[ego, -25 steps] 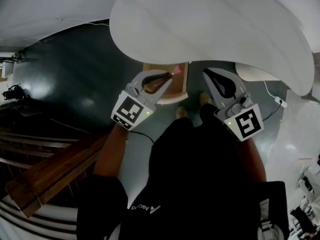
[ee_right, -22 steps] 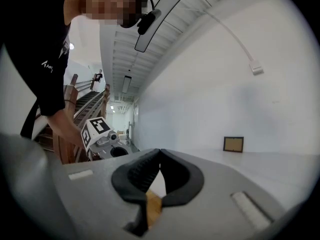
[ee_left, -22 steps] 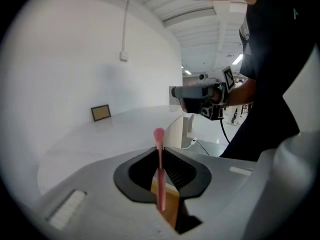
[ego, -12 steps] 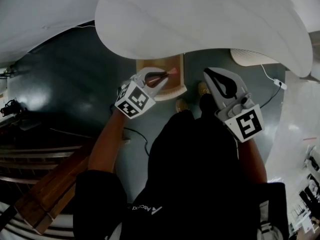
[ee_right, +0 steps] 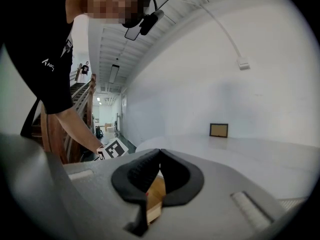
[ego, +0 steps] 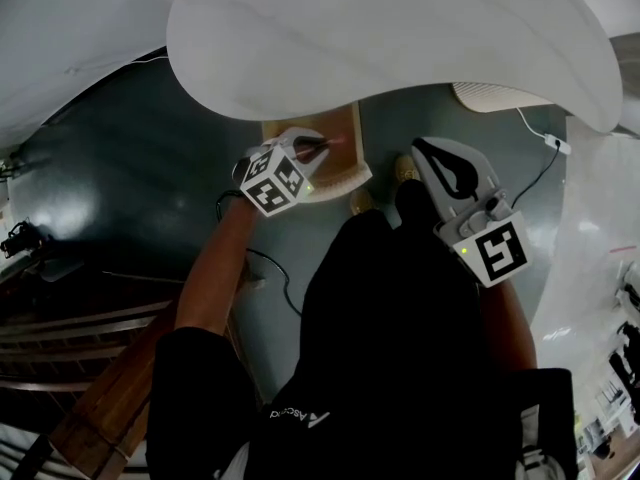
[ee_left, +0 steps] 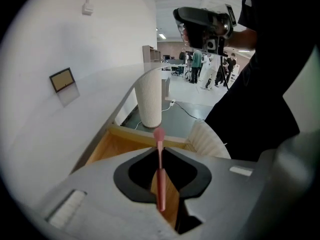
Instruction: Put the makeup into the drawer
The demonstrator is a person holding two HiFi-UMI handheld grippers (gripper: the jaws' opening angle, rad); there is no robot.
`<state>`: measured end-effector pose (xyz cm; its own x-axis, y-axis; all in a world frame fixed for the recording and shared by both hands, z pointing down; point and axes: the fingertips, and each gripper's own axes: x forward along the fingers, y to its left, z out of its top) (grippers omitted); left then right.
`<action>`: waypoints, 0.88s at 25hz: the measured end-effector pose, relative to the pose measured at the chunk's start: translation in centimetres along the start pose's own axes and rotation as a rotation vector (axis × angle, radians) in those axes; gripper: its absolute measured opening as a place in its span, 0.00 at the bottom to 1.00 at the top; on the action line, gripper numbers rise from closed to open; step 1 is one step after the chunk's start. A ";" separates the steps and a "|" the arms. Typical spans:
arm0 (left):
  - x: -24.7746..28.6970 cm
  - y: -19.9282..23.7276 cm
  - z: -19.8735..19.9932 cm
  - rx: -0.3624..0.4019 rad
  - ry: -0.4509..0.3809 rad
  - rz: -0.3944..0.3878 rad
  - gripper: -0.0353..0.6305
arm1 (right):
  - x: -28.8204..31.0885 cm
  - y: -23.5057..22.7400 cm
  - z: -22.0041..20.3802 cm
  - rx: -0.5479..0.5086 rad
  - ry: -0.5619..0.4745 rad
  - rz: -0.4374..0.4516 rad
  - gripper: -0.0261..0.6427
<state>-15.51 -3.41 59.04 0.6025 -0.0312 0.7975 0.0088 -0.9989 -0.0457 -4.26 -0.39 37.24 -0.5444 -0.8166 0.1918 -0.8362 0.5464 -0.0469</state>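
Observation:
A thin pink makeup brush (ee_left: 160, 176) is clamped upright between the jaws of my left gripper (ee_left: 160, 153), its rounded pink tip sticking out past them. In the head view the left gripper (ego: 322, 147) points steeply down over the open wooden drawer (ego: 345, 171), and the brush (ego: 337, 143) hangs above the drawer's inside. The drawer (ee_left: 117, 149) juts out from under the white table (ego: 380, 38). My right gripper (ego: 419, 149) hovers to the right of the drawer, shut with nothing in it; its pads meet in the right gripper view (ee_right: 159, 152).
A white ribbed column (ee_left: 150, 101) stands beyond the drawer, and another ribbed white piece (ee_left: 211, 142) sits to its right. A white cable with a plug (ego: 548, 140) lies on the dark floor. Wooden stairs (ego: 100, 408) are at the lower left.
My left gripper has dropped toward the drawer with the brush and tipped to point more steeply down. The right gripper has sunk slightly.

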 end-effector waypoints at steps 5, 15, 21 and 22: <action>2.4 0.6 -1.5 -0.027 0.038 -0.039 0.13 | 0.3 -0.9 -0.7 0.016 0.034 -0.002 0.04; 6.7 1.5 -4.4 -0.048 0.118 -0.079 0.13 | 1.5 -2.7 -2.6 0.019 0.093 0.006 0.04; 9.5 1.4 -4.7 0.004 0.187 -0.114 0.13 | 1.5 -4.4 -3.1 0.026 0.110 -0.006 0.04; 9.8 1.3 -4.8 0.012 0.194 -0.122 0.13 | 1.5 -4.4 -3.2 0.024 0.114 -0.008 0.04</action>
<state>-13.43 -5.23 69.73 0.4315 0.0825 0.8983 0.0823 -0.9953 0.0518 -1.16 -3.40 40.90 -0.5278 -0.7938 0.3022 -0.8425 0.5344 -0.0677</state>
